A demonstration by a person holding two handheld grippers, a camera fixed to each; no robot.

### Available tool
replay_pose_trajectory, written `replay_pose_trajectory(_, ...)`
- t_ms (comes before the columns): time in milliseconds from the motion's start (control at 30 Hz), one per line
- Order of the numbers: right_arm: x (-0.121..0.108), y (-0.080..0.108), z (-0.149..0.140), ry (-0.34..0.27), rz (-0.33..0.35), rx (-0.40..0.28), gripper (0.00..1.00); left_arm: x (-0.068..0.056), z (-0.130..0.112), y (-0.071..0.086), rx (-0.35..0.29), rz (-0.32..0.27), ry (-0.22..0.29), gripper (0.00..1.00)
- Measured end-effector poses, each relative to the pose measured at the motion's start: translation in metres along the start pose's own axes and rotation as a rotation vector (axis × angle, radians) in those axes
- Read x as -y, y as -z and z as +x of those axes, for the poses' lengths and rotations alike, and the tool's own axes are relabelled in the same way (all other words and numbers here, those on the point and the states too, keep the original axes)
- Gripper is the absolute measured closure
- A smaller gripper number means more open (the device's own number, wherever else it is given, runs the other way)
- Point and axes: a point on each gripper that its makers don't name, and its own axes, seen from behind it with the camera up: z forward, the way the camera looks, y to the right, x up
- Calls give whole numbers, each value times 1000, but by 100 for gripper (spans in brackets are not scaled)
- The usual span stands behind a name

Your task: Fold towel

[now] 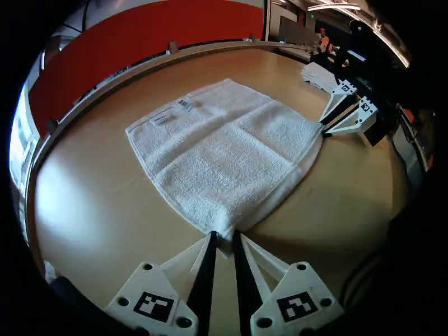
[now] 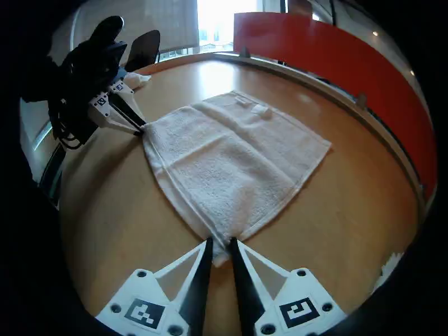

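White terry-cloth towel (image 1: 224, 151) lies spread flat near the middle of a pale wooden desk (image 1: 95, 224), w/ one corner pointing at each camera.

Left gripper view: left hand-held gripper (image 1: 224, 239) is at bottom of frame. Its 2 white-and-black fingers are narrow, almost closed, w/ the nearest towel corner pinched btwn them. Right hand-held gripper (image 1: 323, 127) shows farther off at right, tips closed on the neighbouring corner, w/ a dark handle behind it.

Right gripper view: same scene from the other side. Right hand-held gripper (image 2: 220, 243) is narrow and clamped on the nearest corner of the towel (image 2: 235, 162). Left hand-held gripper (image 2: 141, 130) sits upper left, tips on its own corner, w/ dark handle and cables behind.

Edges and room: towel edge btwn the 2 held corners runs fairly straight. The other 2 corners lie free on the desk. A wide band of wood shows all round the towel. Far side of desk has a raised curved rim (image 1: 140, 67) w/ a red panel (image 1: 157, 39) behind it. A small stack of white folded cloths (image 1: 316, 75) sits near the far edge, apart from the towel.

Count: 1 spread towel, 2 grippers, 2 small sewn labels (image 1: 183, 103) by the towel's far hem.
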Motion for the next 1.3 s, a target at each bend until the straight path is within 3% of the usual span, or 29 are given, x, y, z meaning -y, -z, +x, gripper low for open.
replay_pose_trajectory(133, 2, 0, 1, 1, 0, 0, 83, 0, 1, 0, -1, 4, 2, 81)
replay_pose_trajectory(533, 3, 11, 7, -18, -9, -11, 83, -7, 3, 9, -1, -14, 44, 81)
replay_pose_trajectory(1300, 22, 55, 27, 3, -9, -47, 83, -29, 9, 60, -18, -39, 98, 81)
